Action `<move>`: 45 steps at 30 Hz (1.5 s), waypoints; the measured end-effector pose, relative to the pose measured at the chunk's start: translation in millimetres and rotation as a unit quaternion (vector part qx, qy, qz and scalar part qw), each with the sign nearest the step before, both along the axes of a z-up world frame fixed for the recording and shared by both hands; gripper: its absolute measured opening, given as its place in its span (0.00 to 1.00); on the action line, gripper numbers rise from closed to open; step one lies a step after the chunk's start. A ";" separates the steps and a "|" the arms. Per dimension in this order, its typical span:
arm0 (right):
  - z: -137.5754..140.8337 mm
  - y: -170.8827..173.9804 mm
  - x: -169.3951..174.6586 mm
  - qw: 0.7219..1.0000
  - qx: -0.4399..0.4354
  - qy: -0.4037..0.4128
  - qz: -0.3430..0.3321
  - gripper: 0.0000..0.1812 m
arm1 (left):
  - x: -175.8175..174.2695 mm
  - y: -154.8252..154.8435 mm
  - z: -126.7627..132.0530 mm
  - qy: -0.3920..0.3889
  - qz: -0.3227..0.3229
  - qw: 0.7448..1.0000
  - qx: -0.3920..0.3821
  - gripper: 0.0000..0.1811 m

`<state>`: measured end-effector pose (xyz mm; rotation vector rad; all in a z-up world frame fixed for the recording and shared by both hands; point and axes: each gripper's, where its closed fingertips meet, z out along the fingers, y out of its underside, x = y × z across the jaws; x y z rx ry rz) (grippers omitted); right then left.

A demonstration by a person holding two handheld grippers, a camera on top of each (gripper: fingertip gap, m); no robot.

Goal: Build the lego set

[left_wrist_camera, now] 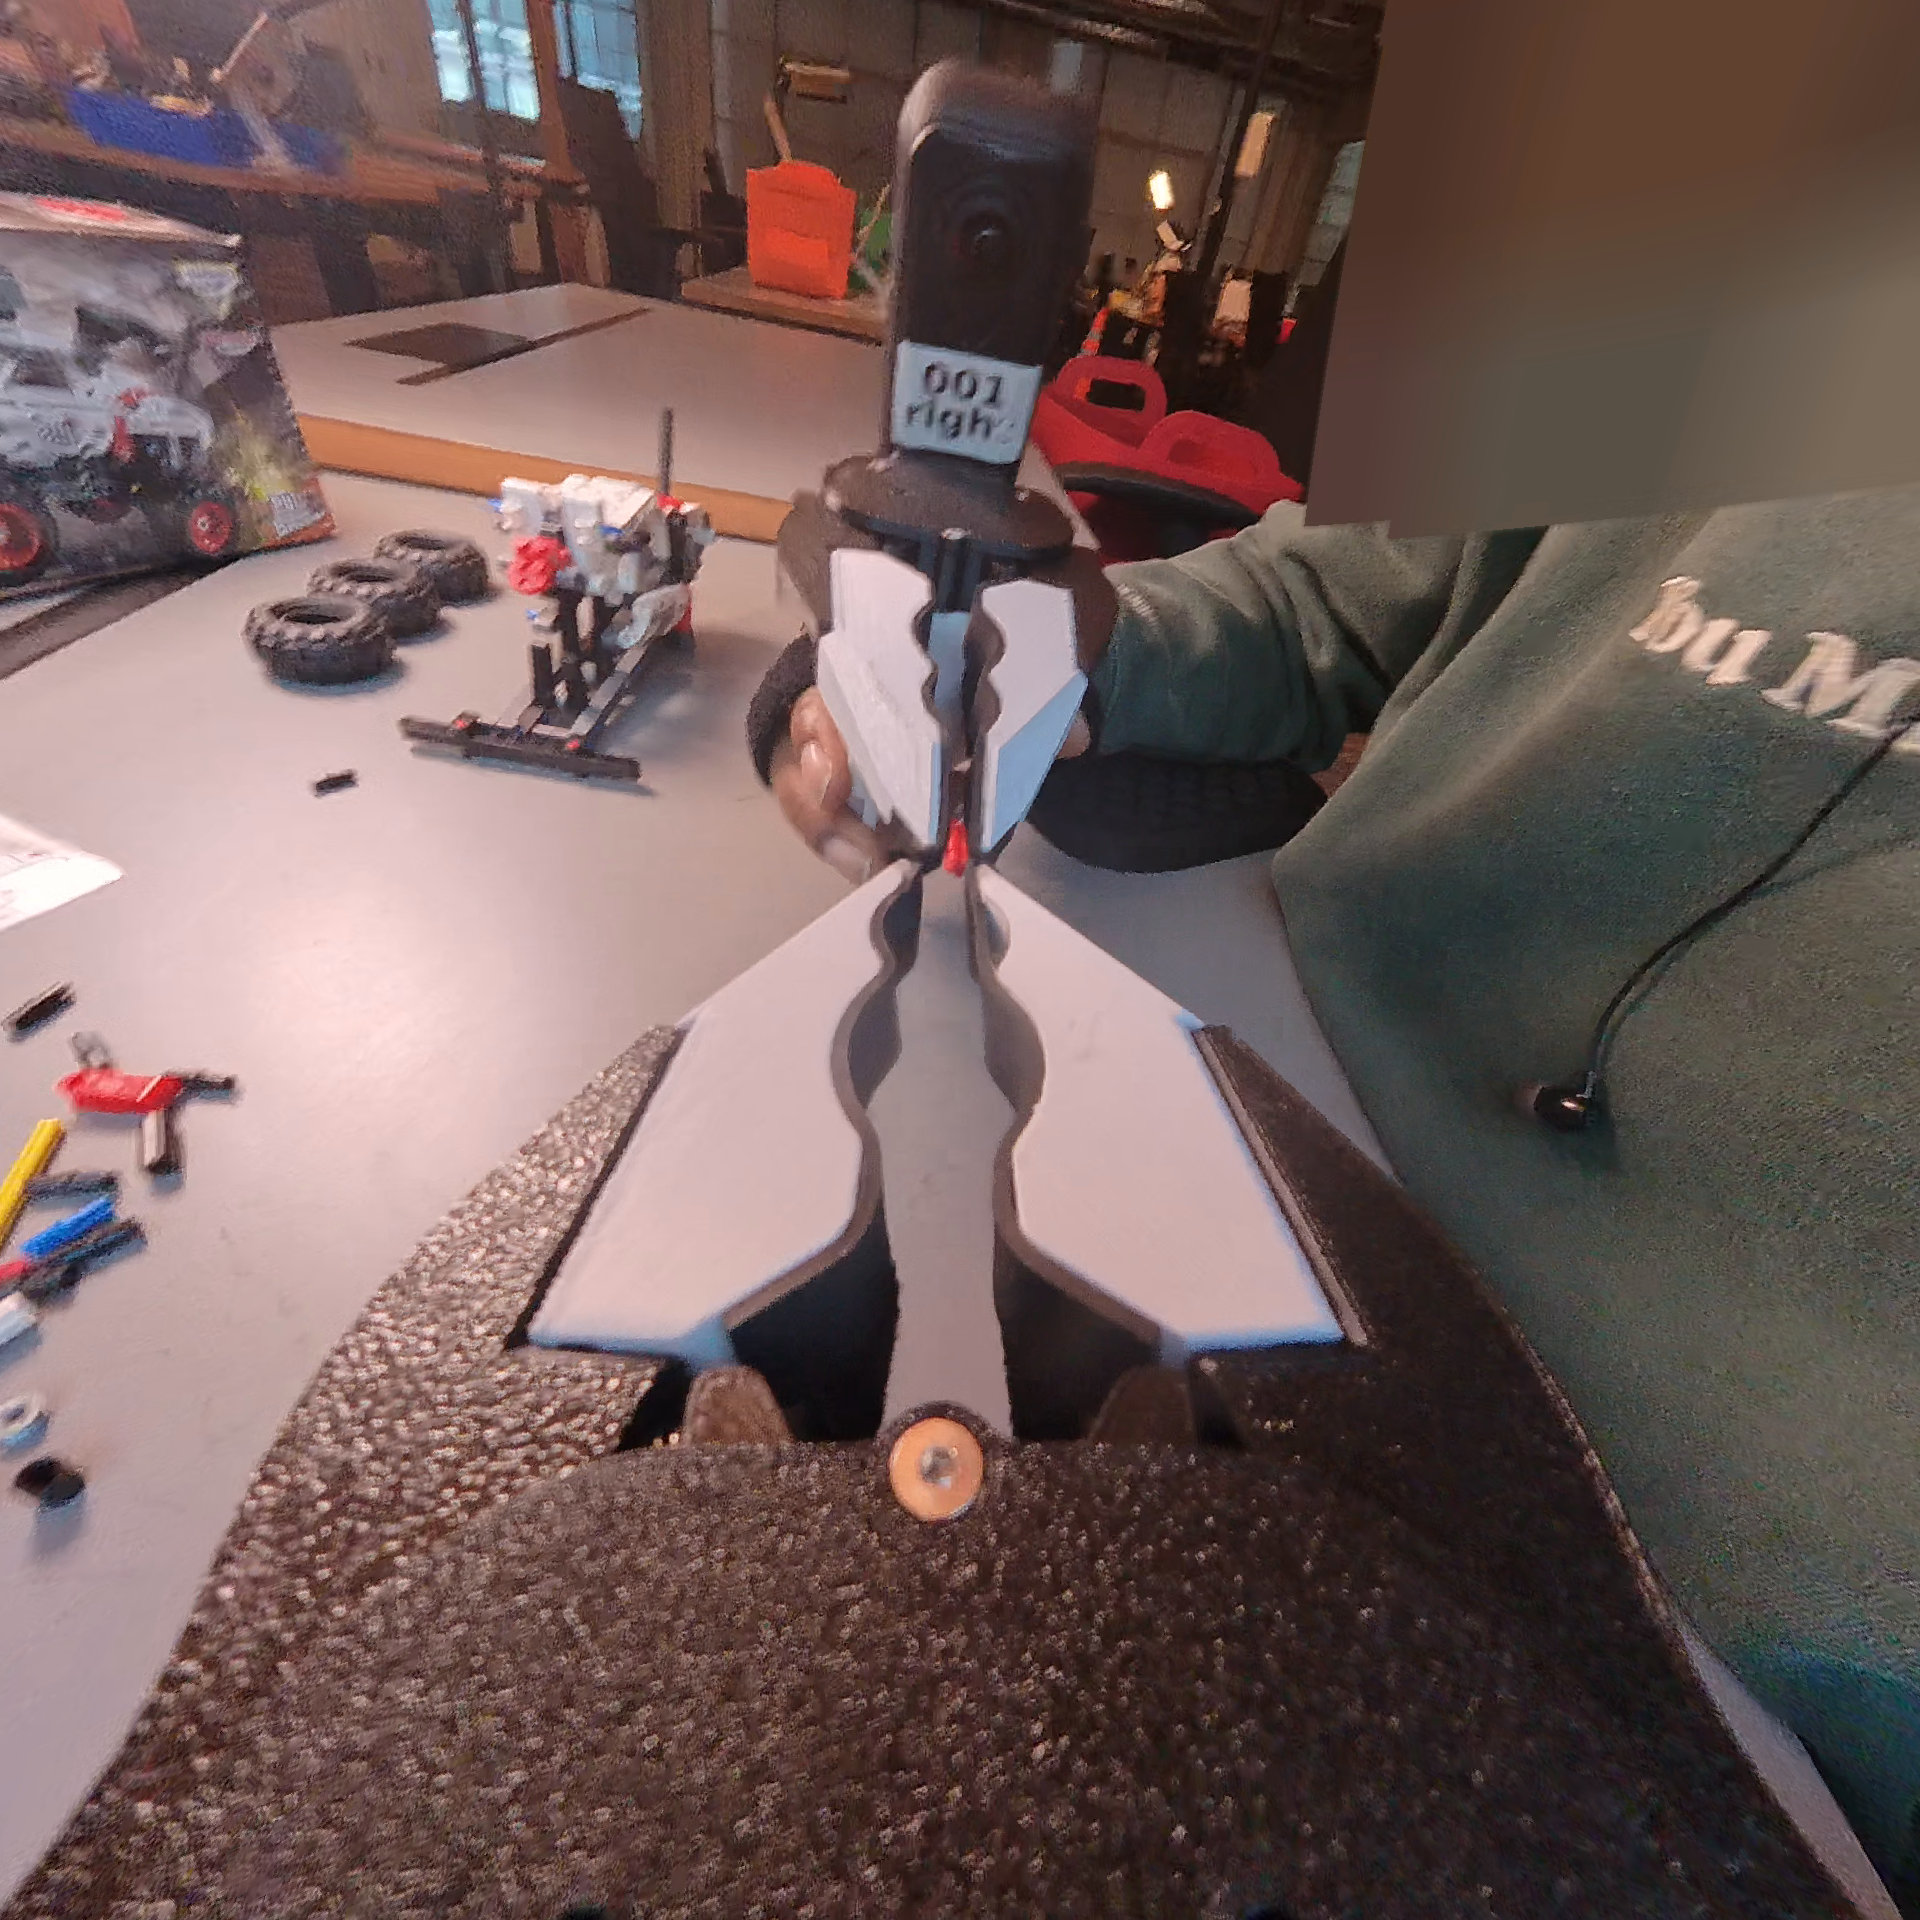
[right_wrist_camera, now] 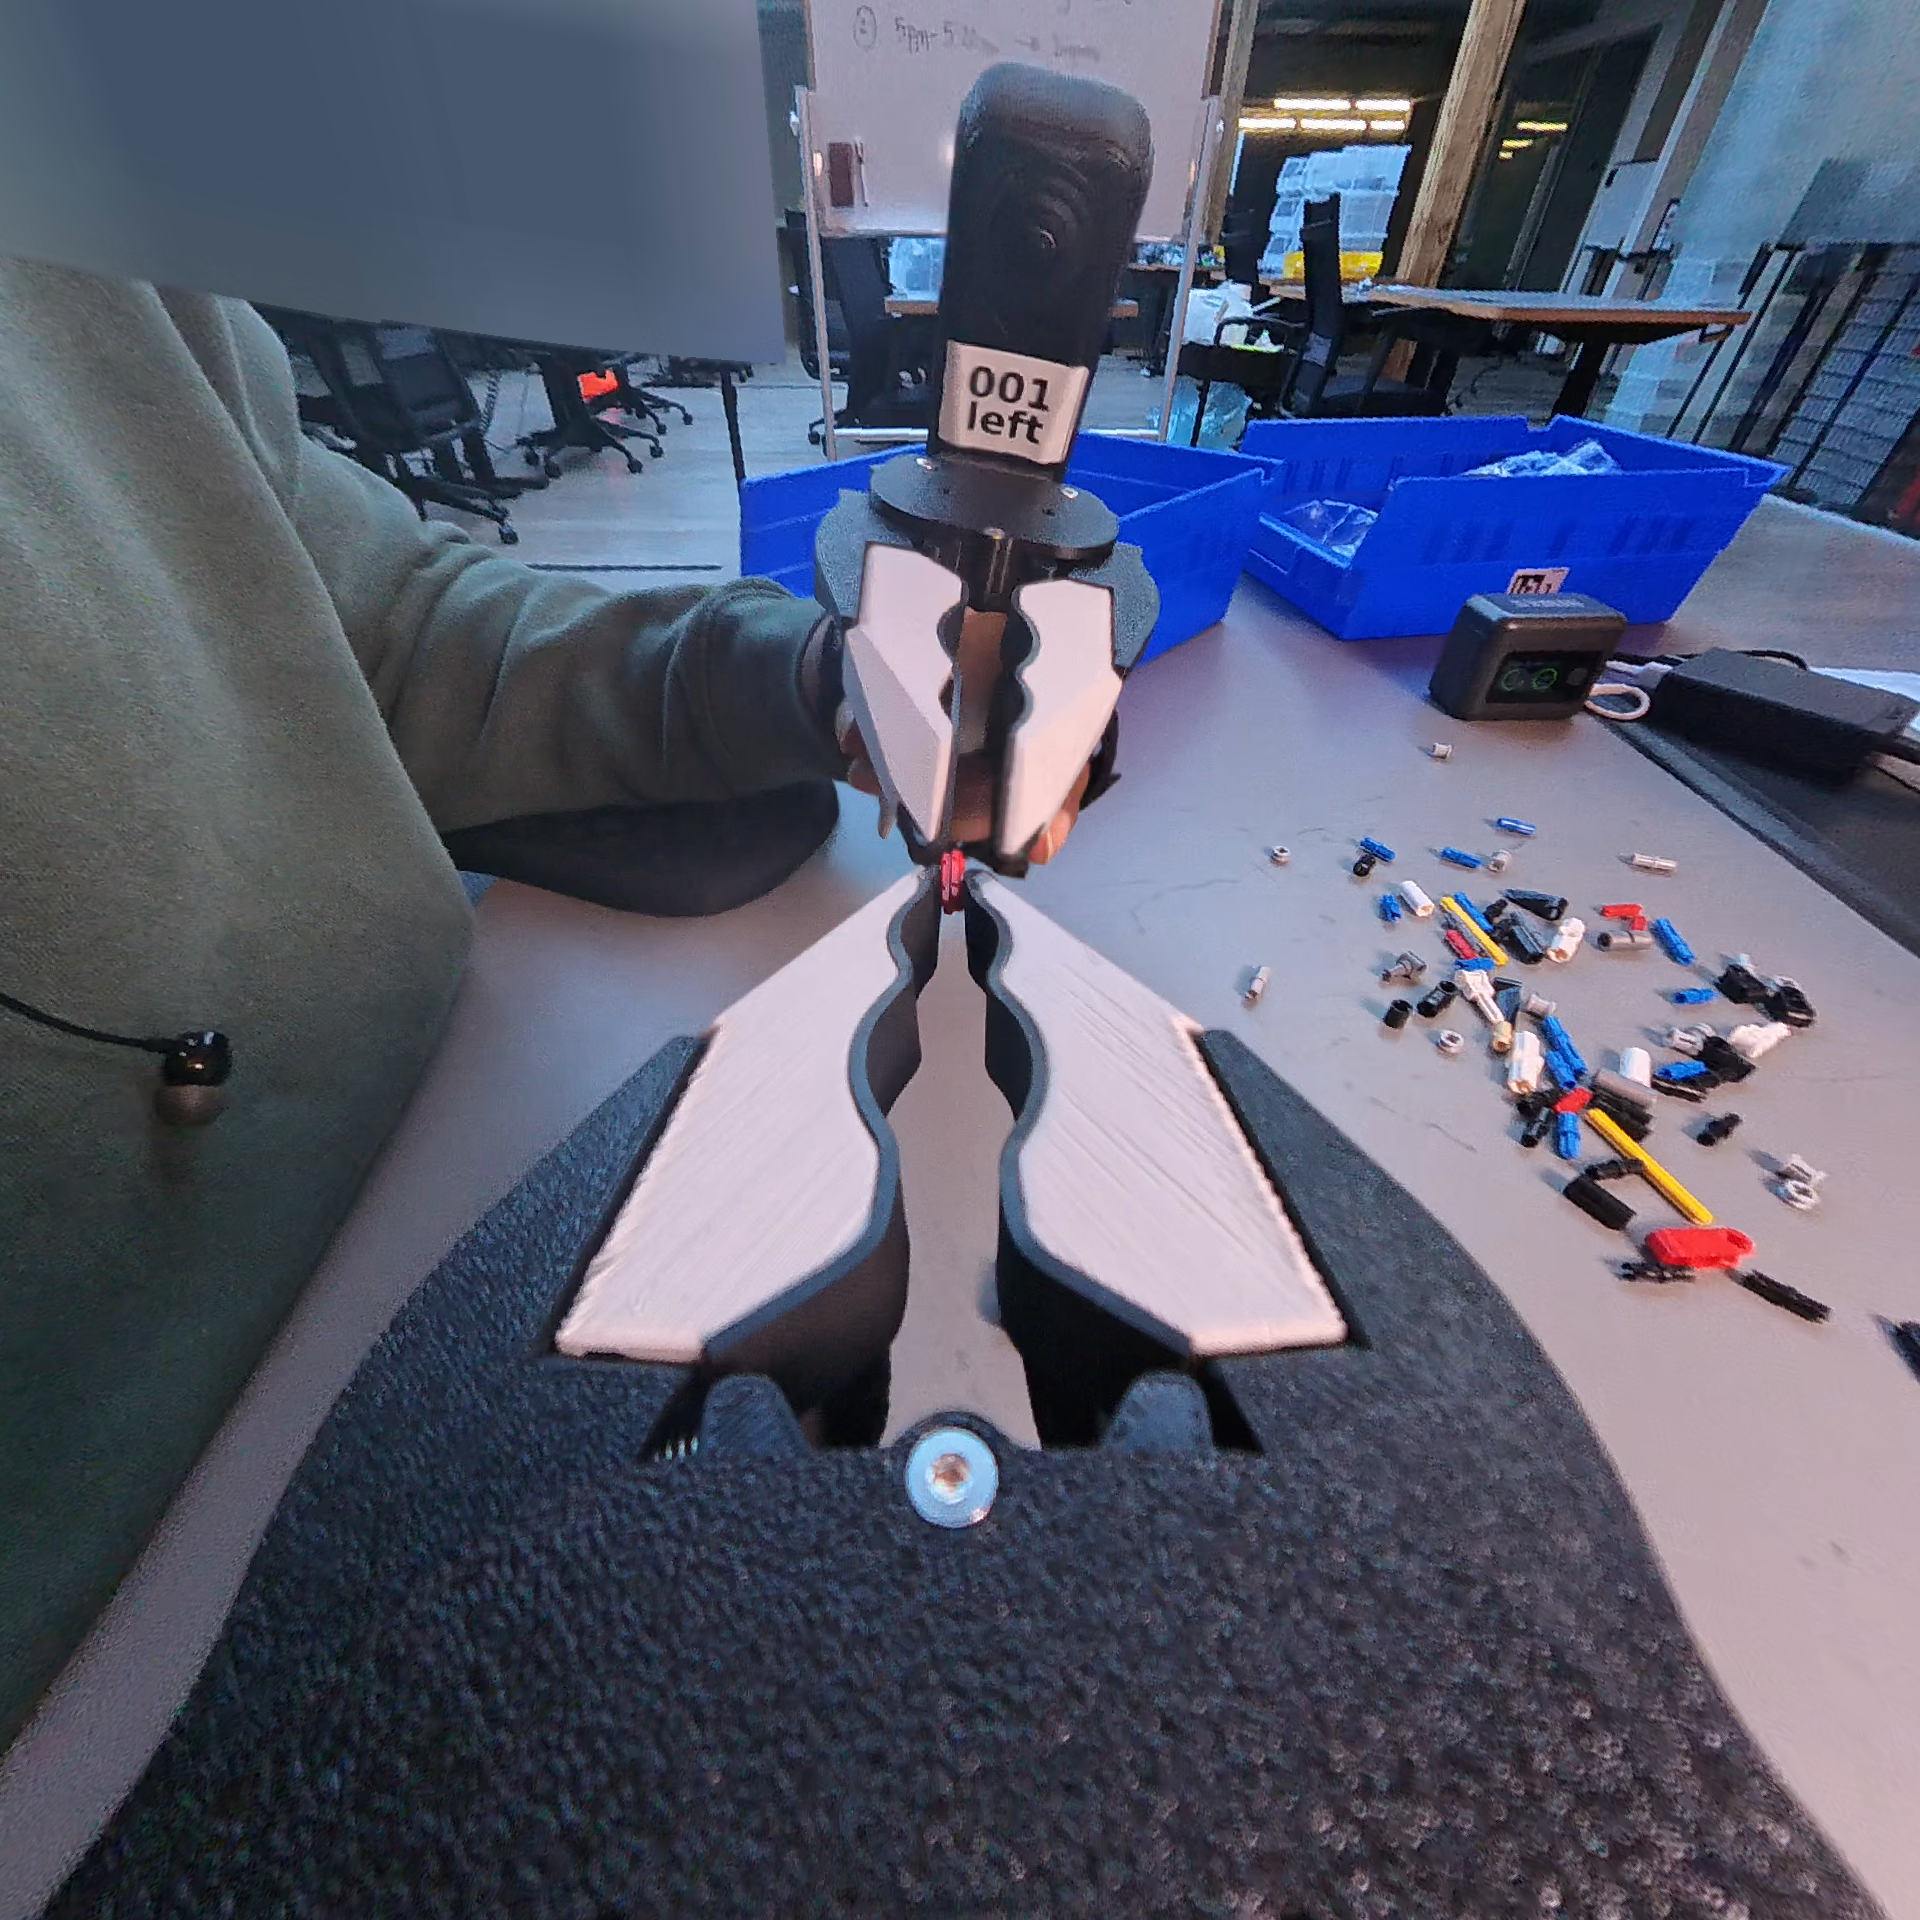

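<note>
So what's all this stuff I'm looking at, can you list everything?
small red piece: one, red, pinched between the two gripper tips, above the table
half-built model: one, white, black and red, far side of table
tyres: three, black, in a row beside the model
set box: one, printed with a truck, behind the tyres
loose pieces: many, blue, black, white, yellow, red, scattered on the grey table
bins: two, blue, table's far end
small black device: one, near the bins
paper sheet: one, white, table edge
left gripper: one, grey and black, shut on the piece
right gripper: one, same colours, shut on the piece
person's sleeve: green
</note>
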<state>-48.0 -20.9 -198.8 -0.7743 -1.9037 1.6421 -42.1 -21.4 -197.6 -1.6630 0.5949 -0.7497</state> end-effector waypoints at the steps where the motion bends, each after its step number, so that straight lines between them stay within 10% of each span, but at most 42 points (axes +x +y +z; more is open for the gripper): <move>1: -2.8 5.5 -1.6 1.000 0.008 -0.005 -0.009 0.02 | -7.3 2.9 -7.4 0.015 0.018 1.000 -0.018 0.08; 13: -47.3 39.3 -2.3 0.993 0.082 -0.070 -0.054 0.02 | -36.5 5.4 -118.8 0.253 0.078 0.942 -0.208 0.12; 20: -47.3 39.5 -0.4 0.994 0.081 -0.063 -0.049 0.02 | -32.5 4.0 -119.5 0.265 0.059 0.943 -0.193 0.03; 29: -42.4 19.4 5.3 0.995 0.085 -0.050 -0.014 0.02 | -1.9 8.5 -56.3 0.108 0.011 0.992 -0.072 0.03; 45: -51.4 16.5 -0.3 0.989 0.016 -0.145 -0.017 0.02 | -2.3 14.8 -56.0 0.205 0.050 0.977 -0.025 0.03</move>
